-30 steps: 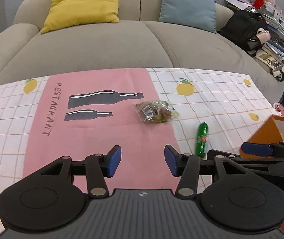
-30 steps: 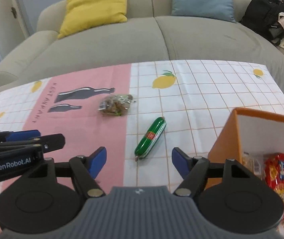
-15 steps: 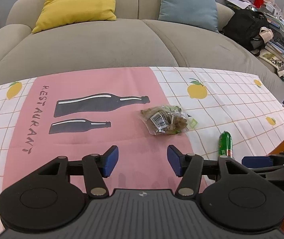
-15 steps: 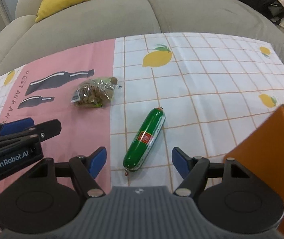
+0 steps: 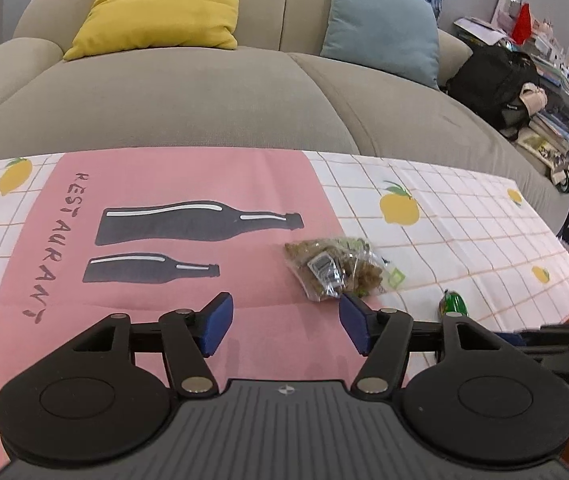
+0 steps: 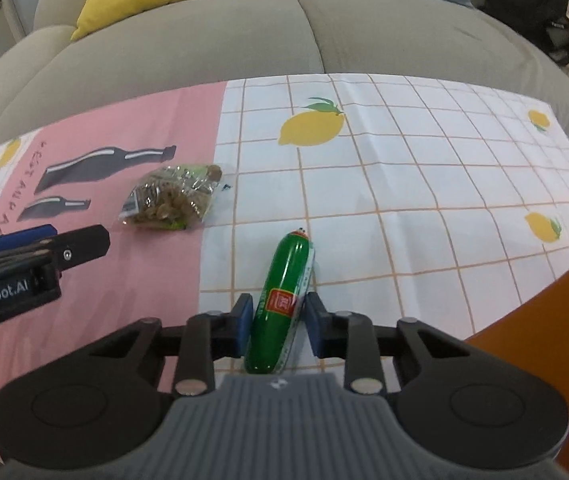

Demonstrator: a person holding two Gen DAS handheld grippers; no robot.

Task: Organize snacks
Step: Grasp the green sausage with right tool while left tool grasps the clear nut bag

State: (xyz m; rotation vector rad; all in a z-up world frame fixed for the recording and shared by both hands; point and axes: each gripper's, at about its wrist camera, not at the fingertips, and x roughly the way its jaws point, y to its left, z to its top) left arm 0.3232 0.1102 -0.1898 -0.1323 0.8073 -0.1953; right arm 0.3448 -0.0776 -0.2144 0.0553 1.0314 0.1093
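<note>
Two grippers work over a patterned tablecloth (image 6: 404,184). The right gripper (image 6: 278,324) pinches a green sausage stick (image 6: 284,300) lying flat. The left gripper (image 5: 286,322), jaws wide, hovers just before a clear snack bag (image 5: 334,268).

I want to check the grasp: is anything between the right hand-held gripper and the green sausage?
Nothing visible. The right hand-held gripper already has the green sausage between its blue pads, with no other object in the gap.

A lemon-print tablecloth (image 6: 404,168) bears a green sausage (image 6: 284,300) and a clear snack bag (image 6: 172,196).
</note>
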